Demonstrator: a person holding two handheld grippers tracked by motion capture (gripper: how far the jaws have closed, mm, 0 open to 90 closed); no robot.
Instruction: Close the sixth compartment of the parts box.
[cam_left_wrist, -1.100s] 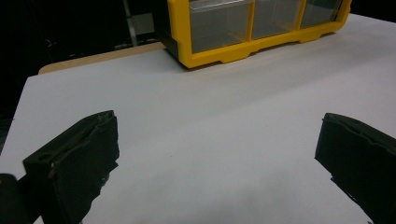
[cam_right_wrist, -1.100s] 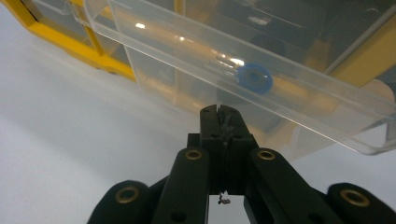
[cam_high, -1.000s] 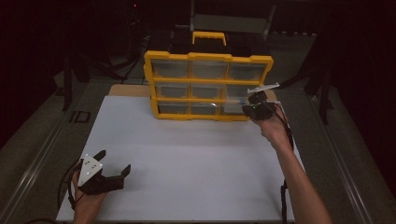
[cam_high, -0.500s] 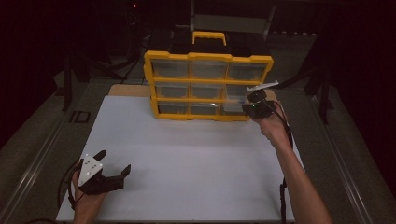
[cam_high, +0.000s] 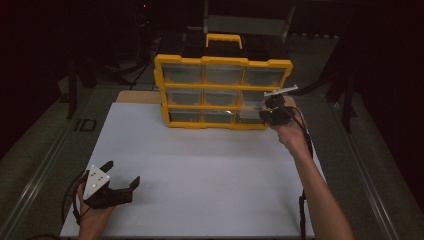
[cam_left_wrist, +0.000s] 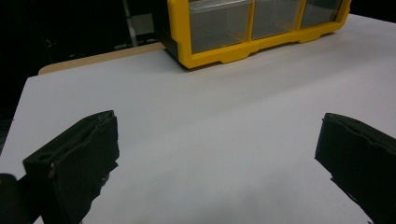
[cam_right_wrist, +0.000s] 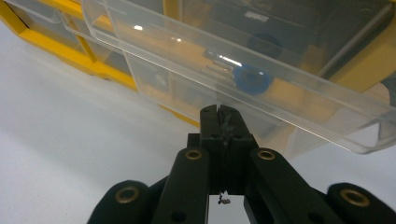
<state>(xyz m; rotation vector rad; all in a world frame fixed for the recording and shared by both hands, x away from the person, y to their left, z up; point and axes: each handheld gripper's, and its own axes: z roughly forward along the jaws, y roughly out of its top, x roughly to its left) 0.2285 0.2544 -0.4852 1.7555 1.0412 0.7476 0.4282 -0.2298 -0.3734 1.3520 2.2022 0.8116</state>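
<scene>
black two-jaw grippers (cam_high: 120, 187), brass-coloured pivot screws (cam_right_wrist: 127, 193)

no readable text, labels, brands or numbers anywhere, yellow organizer (cam_high: 223, 93) unmarked, faint dark mark behind clear drawer (cam_right_wrist: 243, 60) in right gripper view too blurred to read

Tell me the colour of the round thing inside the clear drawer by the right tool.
Blue: the round thing shows best in the right gripper view, through the drawer.

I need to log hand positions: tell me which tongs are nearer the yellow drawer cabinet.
Right. The right tongs are up against the yellow drawer cabinet at its lower right drawers. The left tongs rest far off at the table's near left corner.
</scene>
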